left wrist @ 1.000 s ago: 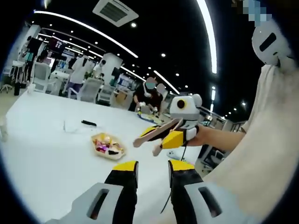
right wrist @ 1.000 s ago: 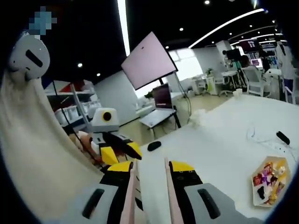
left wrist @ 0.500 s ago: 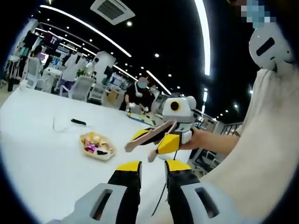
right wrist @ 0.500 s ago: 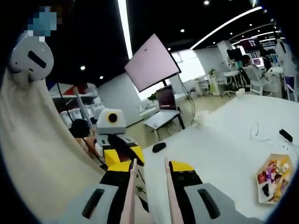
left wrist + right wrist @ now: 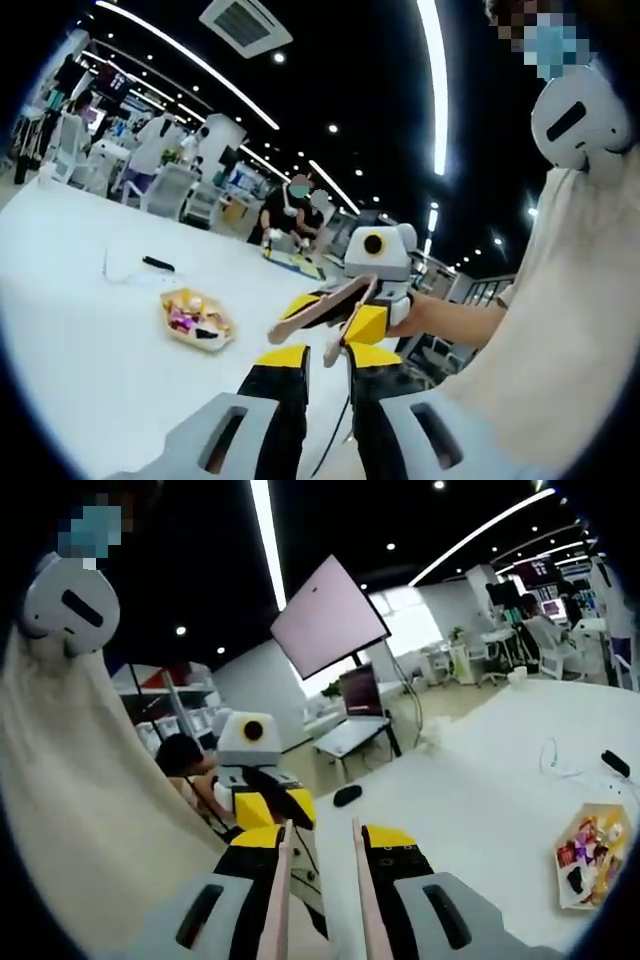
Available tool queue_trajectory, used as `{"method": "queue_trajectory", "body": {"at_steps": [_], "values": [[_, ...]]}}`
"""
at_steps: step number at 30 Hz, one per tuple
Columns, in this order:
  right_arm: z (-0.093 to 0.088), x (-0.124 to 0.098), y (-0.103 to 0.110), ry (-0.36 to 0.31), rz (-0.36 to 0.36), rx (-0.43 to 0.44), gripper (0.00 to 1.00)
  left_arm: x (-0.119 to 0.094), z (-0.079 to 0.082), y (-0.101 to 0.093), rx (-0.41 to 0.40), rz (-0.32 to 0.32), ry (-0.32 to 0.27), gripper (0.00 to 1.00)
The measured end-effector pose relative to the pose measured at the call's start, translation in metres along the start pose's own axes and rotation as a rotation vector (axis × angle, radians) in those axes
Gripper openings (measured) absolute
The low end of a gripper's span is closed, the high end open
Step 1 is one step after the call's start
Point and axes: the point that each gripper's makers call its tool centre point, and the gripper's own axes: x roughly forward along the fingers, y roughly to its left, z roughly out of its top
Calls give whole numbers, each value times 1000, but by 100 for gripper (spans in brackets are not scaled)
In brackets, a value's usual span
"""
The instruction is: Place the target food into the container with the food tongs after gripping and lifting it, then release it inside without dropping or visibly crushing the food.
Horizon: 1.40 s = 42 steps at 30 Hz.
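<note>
The right hand-held gripper is clamped on the wooden food tongs, whose two pale arms run forward between its jaws — seen from the left gripper view, the tongs' tips stand apart with nothing between them. The left hand-held gripper has its jaws a narrow gap apart, empty. Both hang above the near edge of the white counter. The yellow tray of wrapped food sits farther out on the counter, beyond both grippers.

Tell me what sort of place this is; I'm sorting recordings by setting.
Probably an open-plan office or lab: a large white table, a big screen on a stand, office chairs and long ceiling strip lights, with other people at work behind.
</note>
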Motion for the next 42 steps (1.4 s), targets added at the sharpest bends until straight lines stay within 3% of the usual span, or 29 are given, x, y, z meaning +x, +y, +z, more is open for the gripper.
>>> {"method": "queue_trajectory", "body": {"at_steps": [12, 18, 42], "values": [[2, -1, 2, -8, 30, 15, 30, 1, 1, -7, -13, -35, -10, 6], [8, 0, 5, -29, 58, 25, 30, 0, 8, -9, -49, -62, -42, 7], [2, -3, 7, -18, 91, 72, 33, 1, 6, -16, -26, -111, -3, 0]]}}
